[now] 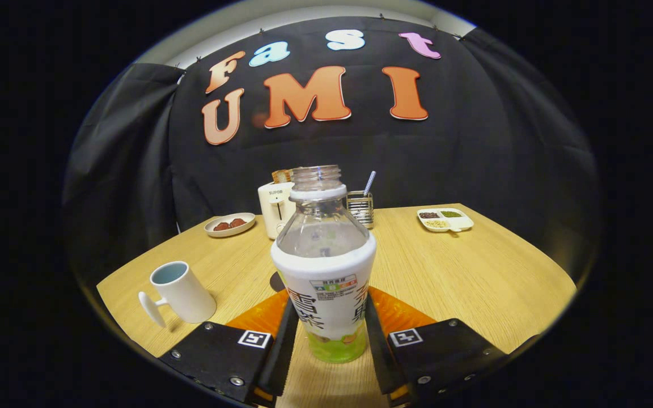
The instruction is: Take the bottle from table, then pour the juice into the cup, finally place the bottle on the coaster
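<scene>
Bottle: clear plastic, uncapped, white-labelled bottle (pixel 325 266) upright between gripper (pixel 326 334) fingers, apparently clamped both sides | orange coaster (pixel 400 311) beneath/behind | white ceramic cup (pixel 182 292) left on wooden table (pixel 474 272).

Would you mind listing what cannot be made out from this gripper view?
- Coaster: the orange mat is mostly hidden behind the bottle and the hand-held gripper.
- Juice level: the label hides it.
- Cup: interior too shallowly seen to tell whether it is filled.
- Divided tray: contents too small to identify.
</scene>
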